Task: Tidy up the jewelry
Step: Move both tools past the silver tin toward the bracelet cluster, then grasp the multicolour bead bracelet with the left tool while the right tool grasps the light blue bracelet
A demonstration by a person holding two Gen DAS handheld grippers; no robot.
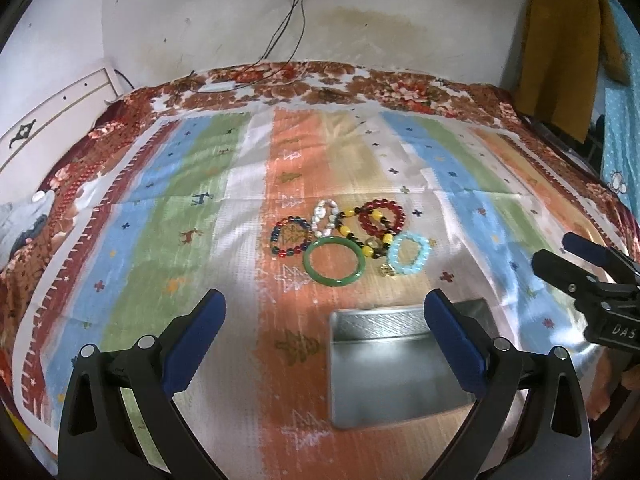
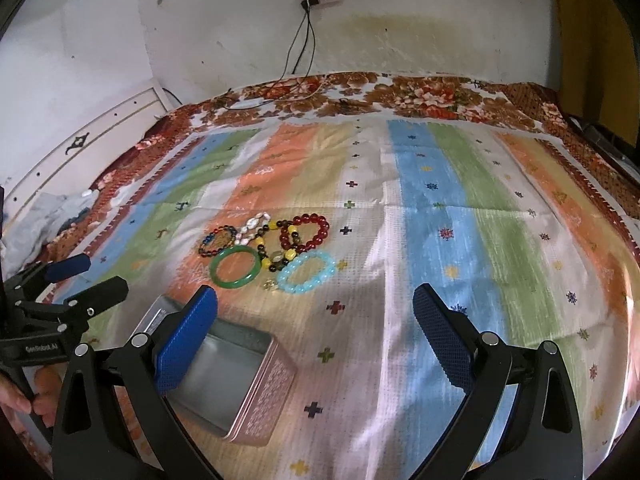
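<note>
We count six bracelets in one cluster on the striped cloth (image 1: pixel 248 288), all lying flat, several touching or overlapping.

1. One green bangle (image 1: pixel 334 262), smooth, solid, glossy, nearest the tin.
2. One pale blue beaded bracelet (image 1: pixel 411 254), translucent, at the cluster's right end.
3. One dark red beaded bracelet (image 1: pixel 382 218), round beads, far right of the group.
4. One yellow-and-black beaded strand (image 1: pixel 362 236), its long axis running from far-left to near-right, crossing the red one, with a gold charm at its near end.
5. One white irregular-bead bracelet (image 1: pixel 325 218), a narrow oval pointing away from us.
6. One mixed blue-and-red beaded bracelet (image 1: pixel 291 236), at the left end.

One open metal tin (image 2: pixel 240 376), rectangular, pink patterned sides, silver interior, holding nothing, sits near the cluster on the near side.

We hold two grippers: left gripper (image 1: pixel 324 332) and right gripper (image 2: pixel 316 320), each spread wide with blue pads, gripping nothing, hovering above the cloth.
</note>
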